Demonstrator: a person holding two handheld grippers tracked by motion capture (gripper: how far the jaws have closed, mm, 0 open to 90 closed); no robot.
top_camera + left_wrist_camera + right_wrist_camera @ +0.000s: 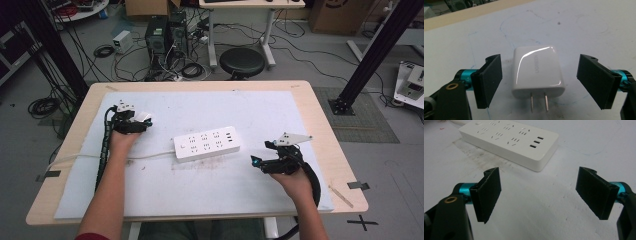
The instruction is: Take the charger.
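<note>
Wide-open left tongs (539, 80) round charger (537, 72), clear gaps both sides.

I can't read the power strip's (207, 143) socket markings; its cord (75, 158) vanishes under my left forearm, lower left.

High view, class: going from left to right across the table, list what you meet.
Left hand-held gripper, with the white charger at its jaws → white power strip → right hand-held gripper.
</note>
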